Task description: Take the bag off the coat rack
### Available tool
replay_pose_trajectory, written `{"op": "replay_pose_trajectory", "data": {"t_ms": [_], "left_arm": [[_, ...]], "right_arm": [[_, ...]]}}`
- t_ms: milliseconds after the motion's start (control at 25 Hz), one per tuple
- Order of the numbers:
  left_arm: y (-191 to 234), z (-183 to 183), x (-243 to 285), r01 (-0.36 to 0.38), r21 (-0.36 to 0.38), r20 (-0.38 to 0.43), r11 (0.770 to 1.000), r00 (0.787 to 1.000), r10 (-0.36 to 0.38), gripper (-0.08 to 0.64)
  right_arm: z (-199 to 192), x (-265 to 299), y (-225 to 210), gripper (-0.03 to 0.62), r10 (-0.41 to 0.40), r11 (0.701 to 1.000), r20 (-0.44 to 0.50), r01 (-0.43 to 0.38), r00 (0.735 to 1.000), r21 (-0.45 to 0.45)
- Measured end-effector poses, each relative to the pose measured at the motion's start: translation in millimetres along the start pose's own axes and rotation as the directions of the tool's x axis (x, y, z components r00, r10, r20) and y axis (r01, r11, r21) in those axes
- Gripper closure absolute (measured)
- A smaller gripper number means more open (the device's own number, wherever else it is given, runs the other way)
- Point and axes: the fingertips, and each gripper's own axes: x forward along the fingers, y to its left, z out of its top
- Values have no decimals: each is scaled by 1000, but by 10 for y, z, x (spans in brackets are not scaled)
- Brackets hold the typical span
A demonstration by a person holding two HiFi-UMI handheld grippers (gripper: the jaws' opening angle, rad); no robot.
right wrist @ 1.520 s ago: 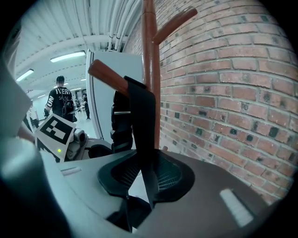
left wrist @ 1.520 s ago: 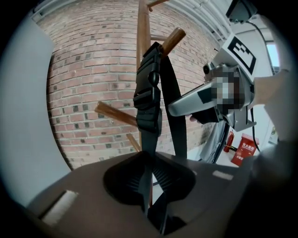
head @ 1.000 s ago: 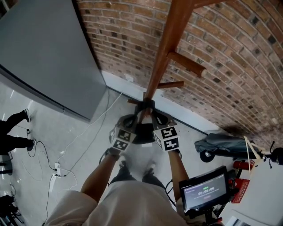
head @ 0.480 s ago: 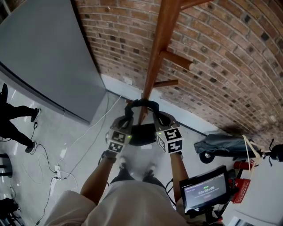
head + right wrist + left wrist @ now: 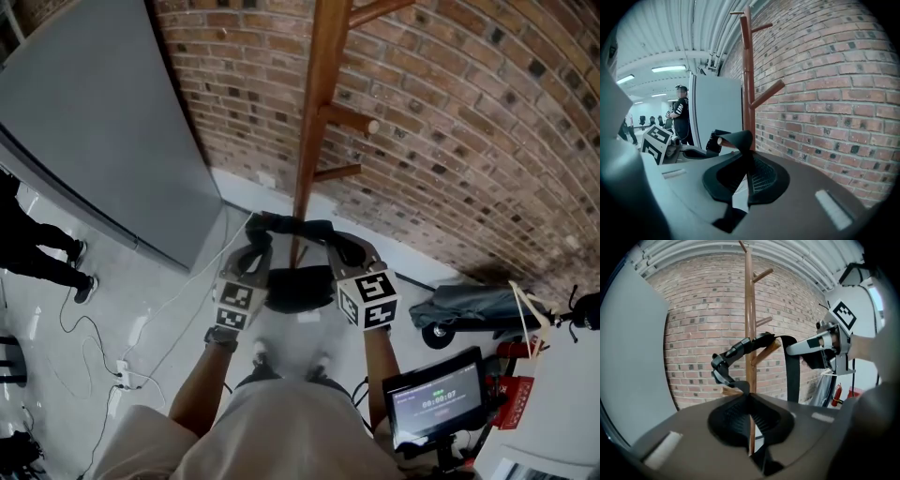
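Forearms outstretched — left gripper and right gripper pinch the bag strap.

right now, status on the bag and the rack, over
Left gripper and right gripper both shut on the bag strap. Strap draped over a peg tip, not yet off; bag hangs below. Only that peg in the way.

Soft, even light fills the head view; the brick wall behind the coat rack bows at the edges. The floor left of it gleams faintly. Ceiling lights glare in the right gripper view. Both gripper views have dark round edges and a blurred foreground.
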Motion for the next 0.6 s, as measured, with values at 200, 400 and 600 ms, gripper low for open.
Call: {"op": "replay_pose_trajectory", "data": {"t_ms": [200,400,600], "left_arm": [[1,245,-175,-9,5,46,1000,999,9,557],[-13,481,-354,-17,8,85,1000,996,17,557],[-46,694,-516,-16,19,125,1000,992,14,555]], "right_arm": [[226,-190,54,586,10,1000,53,-10,999,1],[447,-392,112,586,20,1000,107,-20,994,1],[642,-585,173,586,29,1000,156,-28,987,-5]]}}
